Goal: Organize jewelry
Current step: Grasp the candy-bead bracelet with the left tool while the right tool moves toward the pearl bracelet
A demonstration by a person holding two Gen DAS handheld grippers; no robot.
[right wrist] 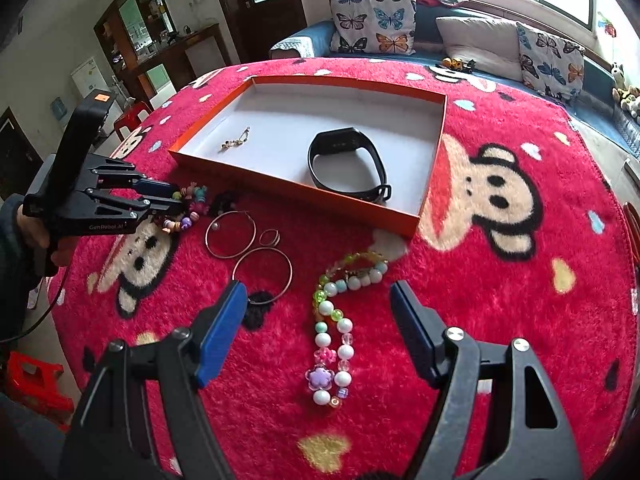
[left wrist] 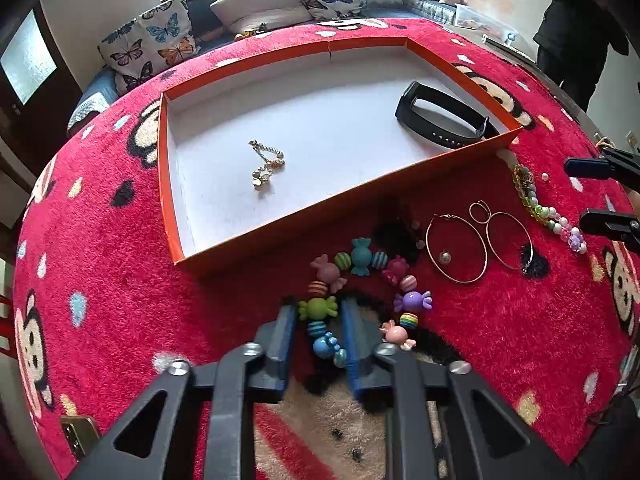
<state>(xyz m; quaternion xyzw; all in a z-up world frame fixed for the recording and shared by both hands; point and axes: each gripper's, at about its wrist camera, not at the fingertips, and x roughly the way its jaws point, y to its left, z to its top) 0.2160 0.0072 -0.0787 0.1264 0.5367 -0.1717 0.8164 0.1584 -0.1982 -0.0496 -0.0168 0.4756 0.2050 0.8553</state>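
Observation:
An orange box (left wrist: 352, 196) (right wrist: 304, 194) with a white floor holds a gold chain bracelet (left wrist: 266, 164) (right wrist: 236, 141) and a black watch band (left wrist: 444, 122) (right wrist: 348, 164). My left gripper (left wrist: 318, 328) (right wrist: 170, 200) is low on the red rug, its fingers on either side of the candy-bead bracelet (left wrist: 360, 280) (right wrist: 192, 208), touching it but not clamped tight. My right gripper (right wrist: 318, 300) (left wrist: 580, 196) is open above the pearl bead bracelet (right wrist: 340, 320) (left wrist: 548, 212). Two large hoop earrings (left wrist: 456, 248) (right wrist: 230, 234) and a small hoop (right wrist: 270, 237) lie between the bracelets.
The red cartoon-monkey rug (left wrist: 120, 280) (right wrist: 520, 300) covers a round table. A sofa with butterfly cushions (left wrist: 152, 40) (right wrist: 372, 20) stands behind it. A person in black (left wrist: 572, 32) stands at the far right. Red stools (right wrist: 32, 380) stand beside the table.

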